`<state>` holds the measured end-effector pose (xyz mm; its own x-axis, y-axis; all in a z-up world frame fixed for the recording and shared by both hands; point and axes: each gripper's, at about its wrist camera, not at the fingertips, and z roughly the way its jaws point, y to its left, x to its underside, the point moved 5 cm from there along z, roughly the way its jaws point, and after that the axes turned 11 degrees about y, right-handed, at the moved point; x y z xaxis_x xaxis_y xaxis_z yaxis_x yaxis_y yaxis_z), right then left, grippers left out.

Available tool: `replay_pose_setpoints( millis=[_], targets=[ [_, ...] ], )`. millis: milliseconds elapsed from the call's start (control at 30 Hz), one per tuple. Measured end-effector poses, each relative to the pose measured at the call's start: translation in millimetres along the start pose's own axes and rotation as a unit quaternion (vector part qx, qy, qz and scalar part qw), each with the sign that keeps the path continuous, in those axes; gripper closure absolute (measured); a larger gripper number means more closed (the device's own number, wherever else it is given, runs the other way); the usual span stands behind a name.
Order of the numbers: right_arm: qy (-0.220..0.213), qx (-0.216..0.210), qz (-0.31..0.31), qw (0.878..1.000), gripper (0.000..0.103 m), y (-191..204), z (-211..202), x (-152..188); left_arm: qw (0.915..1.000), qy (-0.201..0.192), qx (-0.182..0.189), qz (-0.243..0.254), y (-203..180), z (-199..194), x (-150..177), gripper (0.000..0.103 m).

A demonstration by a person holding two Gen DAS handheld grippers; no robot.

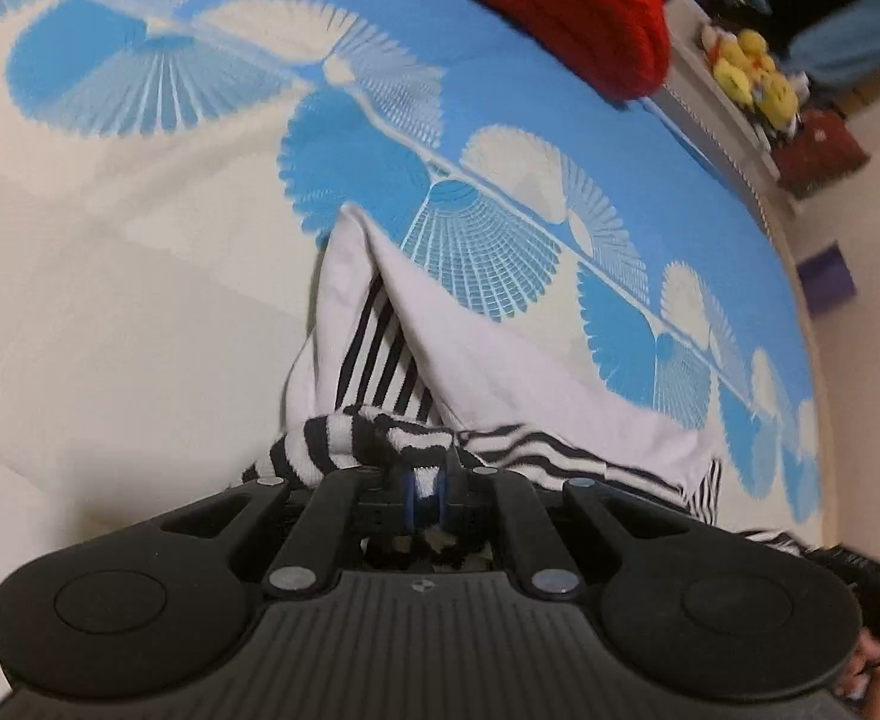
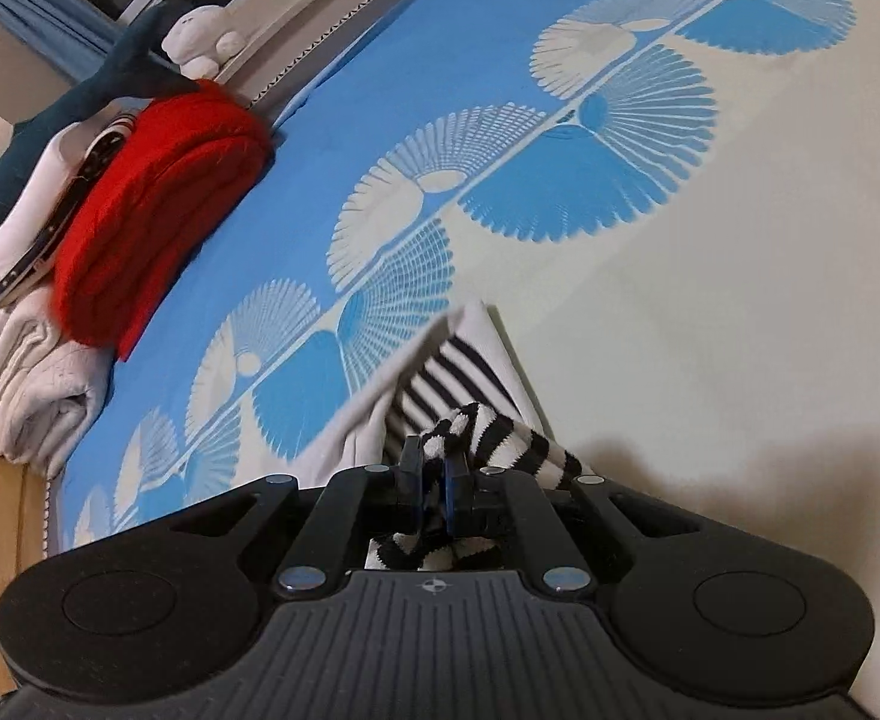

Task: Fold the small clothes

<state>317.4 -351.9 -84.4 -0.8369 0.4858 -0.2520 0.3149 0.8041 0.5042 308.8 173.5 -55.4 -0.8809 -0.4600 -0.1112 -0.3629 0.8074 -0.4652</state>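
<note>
The left tool (image 1: 426, 483) has its jaws pressed together on a bunched striped edge of the small garment (image 1: 499, 354), a black-and-white striped piece with plain white panels; the cloth is nipped between the blue-edged pads and spreads away from them across the bed (image 1: 110, 276), its white panels folded up into a peak with the stripes showing between them; the right tool (image 2: 434, 483) is likewise pinching a rolled striped edge of the same garment (image 2: 469, 384), with a twist of the stripes passing through the jaws and showing again behind them near the tool's body; in the right wrist view the garment lies on the pale part of the bed cover, close in front of the tool, one white flap lifted and blurred; the bed cover is cream on one side and bright blue on the other, with a row of fan-shaped blue and white motifs running across it; a folded red knit (image 2: 158, 204) sits on the blue part, well apart from the garment, on top of a stack of folded pale clothes (image 2: 26, 384); behind that stack, along the bed's edge, are a dark blue plush shark (image 2: 104, 84) and a white plush toy (image 2: 203, 39); in the left wrist view yellow plush toys (image 1: 751, 75) sit on a ledge beyond the bed.
</note>
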Motion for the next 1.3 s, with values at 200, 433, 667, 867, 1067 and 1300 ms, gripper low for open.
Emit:
replay_pose_setpoints(
  millis=[200, 433, 667, 867, 1067, 1300],
  targets=[
    [0.004, 0.011, 0.035, 0.999, 0.082, 1, 26, -17, 0.9961, 0.01, 0.06, -0.063, 4, 2, -29, 0.067],
    [-0.073, -0.012, 0.005, 0.997, 0.064, -1, -20, -36, 0.9974, -0.024, 0.064, -0.026, 2, -19, -26, 0.055],
    [0.0, 0.022, -0.185, 0.983, 0.05, 17, -17, -4, 0.9943, -0.048, 0.009, 0.095, -5, -45, -5, 0.031],
    [0.032, 0.103, -0.315, 0.943, 0.046, 20, 1, 25, 0.9677, -0.029, -0.092, 0.233, -24, -21, 21, 0.02],
    [0.044, 0.142, -0.383, 0.912, 0.046, 32, 28, 43, 0.941, -0.018, -0.153, 0.301, -40, 18, 33, 0.019],
    [-0.007, 0.175, -0.426, 0.887, 0.046, 58, 48, 34, 0.9397, -0.043, -0.163, 0.297, -51, 31, 7, 0.019]
  ],
)
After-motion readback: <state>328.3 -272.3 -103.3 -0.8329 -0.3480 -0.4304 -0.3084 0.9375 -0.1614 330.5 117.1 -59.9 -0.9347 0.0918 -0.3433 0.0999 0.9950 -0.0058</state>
